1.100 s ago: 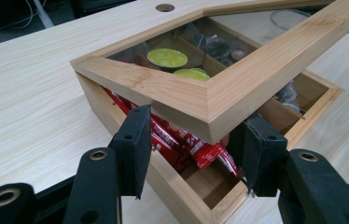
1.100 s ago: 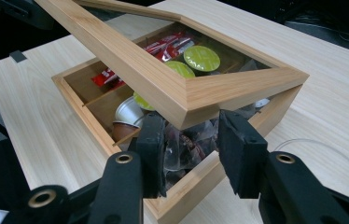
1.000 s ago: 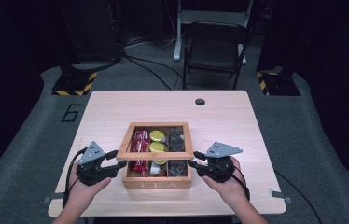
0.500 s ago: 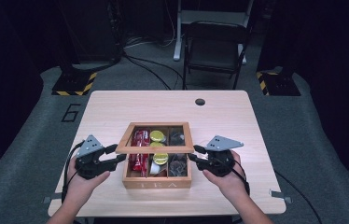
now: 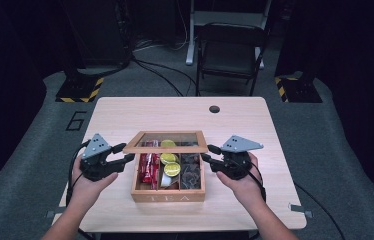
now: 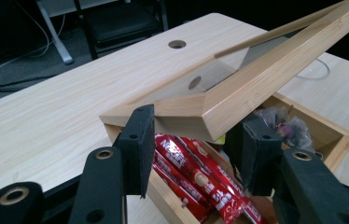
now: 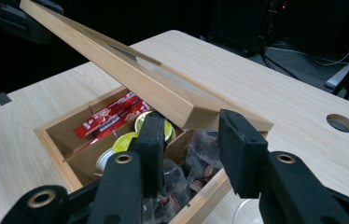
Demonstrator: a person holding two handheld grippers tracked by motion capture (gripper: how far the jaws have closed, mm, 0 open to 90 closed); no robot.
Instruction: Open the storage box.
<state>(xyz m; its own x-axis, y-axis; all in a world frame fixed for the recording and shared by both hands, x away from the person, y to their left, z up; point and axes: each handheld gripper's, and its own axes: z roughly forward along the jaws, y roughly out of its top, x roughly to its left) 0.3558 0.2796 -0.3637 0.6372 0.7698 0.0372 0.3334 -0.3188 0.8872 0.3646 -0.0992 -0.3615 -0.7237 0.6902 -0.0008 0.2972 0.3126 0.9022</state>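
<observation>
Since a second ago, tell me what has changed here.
The glass-paned lid has swung further up at its front edge, raised by the left gripper and the right gripper at its front corners. The left gripper's jaws have just been closing on their corner. The tea box and its contents stayed put on the table.

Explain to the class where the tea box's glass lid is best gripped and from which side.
Grip the lid by its wooden frame at the two front corners, coming in from each side: the left gripper and right gripper do so, off the glass, lifting evenly.
</observation>
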